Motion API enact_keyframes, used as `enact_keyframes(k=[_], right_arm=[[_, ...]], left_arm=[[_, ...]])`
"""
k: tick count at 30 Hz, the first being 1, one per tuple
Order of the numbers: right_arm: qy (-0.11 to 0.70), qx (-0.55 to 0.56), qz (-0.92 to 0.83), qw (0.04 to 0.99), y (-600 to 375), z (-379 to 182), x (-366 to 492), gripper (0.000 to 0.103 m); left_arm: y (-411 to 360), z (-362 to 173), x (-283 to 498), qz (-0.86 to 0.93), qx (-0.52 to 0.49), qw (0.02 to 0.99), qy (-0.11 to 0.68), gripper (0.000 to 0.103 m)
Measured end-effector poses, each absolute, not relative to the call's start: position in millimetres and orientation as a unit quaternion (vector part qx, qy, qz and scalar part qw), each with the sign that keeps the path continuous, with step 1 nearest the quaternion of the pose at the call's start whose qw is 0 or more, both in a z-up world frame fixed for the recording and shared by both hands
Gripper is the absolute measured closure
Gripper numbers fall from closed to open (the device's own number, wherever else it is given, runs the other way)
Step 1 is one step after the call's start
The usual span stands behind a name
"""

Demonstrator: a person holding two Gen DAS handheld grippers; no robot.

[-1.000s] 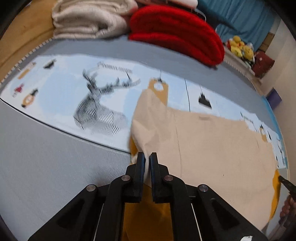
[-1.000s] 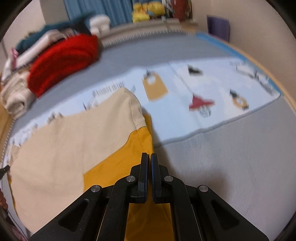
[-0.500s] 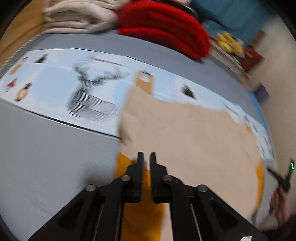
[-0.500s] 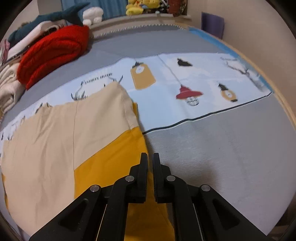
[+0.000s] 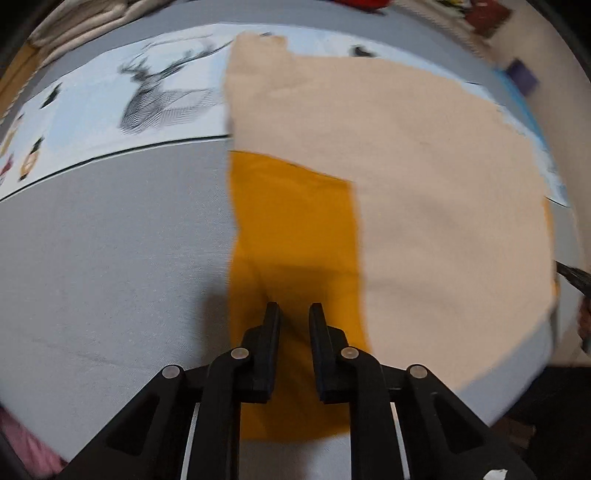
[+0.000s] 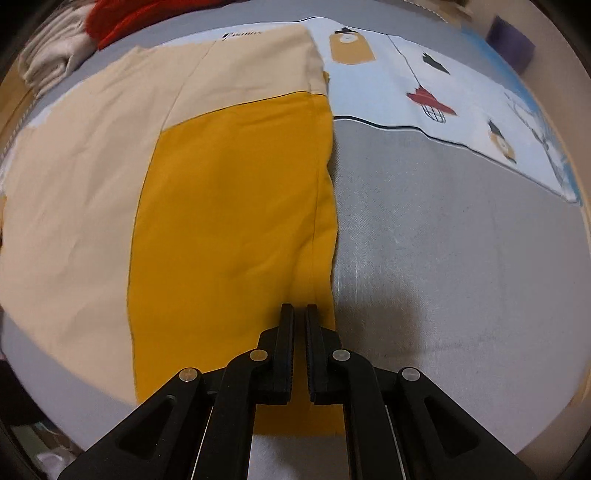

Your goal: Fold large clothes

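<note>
The garment (image 5: 424, 192) lies flat on the grey bed (image 5: 110, 258), and it has two colours: a big cream part and a yellow part. In the left view the cream part fills the right side and the yellow strip (image 5: 291, 240) runs down the middle toward the camera. The top of the cream part lies over a pale blue cloth (image 5: 110, 110) with a deer drawn on it. The left claw (image 5: 293, 310) points down at the yellow strip. Its two fingers stand a little apart, with a clear gap, and nothing is held between them. In the right view the yellow part (image 6: 232, 221) is wide and sits in the middle, with the cream part (image 6: 74, 184) to its left and above it. The right edge of the garment runs straight down next to the bare grey bed (image 6: 443, 258). The blue cloth (image 6: 406, 74) here shows hanging lamps. The right claw (image 6: 299, 310) hangs over the yellow part, near that right edge. Its fingers are almost together, with only a thin slit, and no cloth is pinched in them. A red thing (image 6: 125, 14) and folded white things (image 6: 48, 55) sit at the far side of the bed. The left view is a bit blurry.
</note>
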State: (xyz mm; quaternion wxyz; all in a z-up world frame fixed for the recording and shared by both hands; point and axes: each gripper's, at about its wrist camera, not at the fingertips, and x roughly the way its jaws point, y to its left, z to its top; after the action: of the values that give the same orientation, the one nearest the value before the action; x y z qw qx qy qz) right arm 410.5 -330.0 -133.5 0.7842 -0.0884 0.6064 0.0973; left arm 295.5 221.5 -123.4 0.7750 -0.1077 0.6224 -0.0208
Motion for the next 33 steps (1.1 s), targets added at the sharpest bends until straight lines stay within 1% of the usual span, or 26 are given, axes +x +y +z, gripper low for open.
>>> enact_keyframes(k=[2, 5, 8, 11, 13, 15, 19, 22, 23, 25, 28, 31, 33], right_arm=[[0.613, -0.077, 0.101, 0.780, -335.9, -133.3, 407.2, 0.096], [0.631, -0.101, 0.093, 0.763, -337.9, -141.4, 401.2, 0.096], [0.647, -0.127, 0.073, 0.749, -339.9, -146.2, 395.9, 0.096], [0.648, -0.145, 0.045, 0.747, -343.1, -140.7, 391.8, 0.096], [0.630, -0.151, 0.031, 0.761, -344.4, -126.5, 387.8, 0.096], [0.588, -0.156, 0.022, 0.793, -340.7, -97.0, 380.0, 0.096], [0.486, -0.127, 0.039, 0.864, -326.8, -27.2, 349.8, 0.096], [0.435, -0.103, 0.057, 0.893, -307.1, 7.6, 328.5, 0.096], [0.426, -0.095, 0.062, 0.898, -301.3, 13.0, 321.2, 0.096], [0.414, -0.071, 0.080, 0.904, -288.2, 23.3, 302.8, 0.096], [0.404, -0.044, 0.099, 0.908, -258.9, 29.9, 275.6, 0.096], [0.403, -0.037, 0.114, 0.907, -237.9, 22.1, 258.3, 0.096], [0.409, -0.043, 0.124, 0.903, -225.5, 7.8, 251.1, 0.096]], left_arm=[[211.2, -131.9, 286.4, -0.051, -0.089, 0.758, 0.644, 0.088], [201.1, -154.3, 274.3, -0.043, -0.025, 0.727, 0.685, 0.088], [203.8, -152.6, 269.6, -0.027, -0.025, 0.723, 0.690, 0.088], [201.3, -143.0, 262.2, 0.006, 0.005, 0.731, 0.682, 0.088], [193.0, -130.4, 255.6, 0.027, 0.045, 0.747, 0.662, 0.089], [185.4, -108.9, 249.1, 0.037, 0.059, 0.771, 0.633, 0.089], [170.2, -46.7, 232.9, 0.058, 0.016, 0.833, 0.551, 0.089], [148.2, -12.1, 220.3, 0.083, 0.004, 0.863, 0.498, 0.089], [139.8, -3.7, 217.4, 0.089, -0.001, 0.869, 0.487, 0.085], [124.0, 2.8, 205.8, 0.095, -0.021, 0.879, 0.467, 0.081], [109.0, -1.9, 195.8, 0.102, -0.034, 0.886, 0.452, 0.081], [92.6, -12.5, 180.8, 0.102, -0.041, 0.889, 0.444, 0.081], [96.0, -22.8, 179.8, 0.105, -0.038, 0.889, 0.443, 0.081]])
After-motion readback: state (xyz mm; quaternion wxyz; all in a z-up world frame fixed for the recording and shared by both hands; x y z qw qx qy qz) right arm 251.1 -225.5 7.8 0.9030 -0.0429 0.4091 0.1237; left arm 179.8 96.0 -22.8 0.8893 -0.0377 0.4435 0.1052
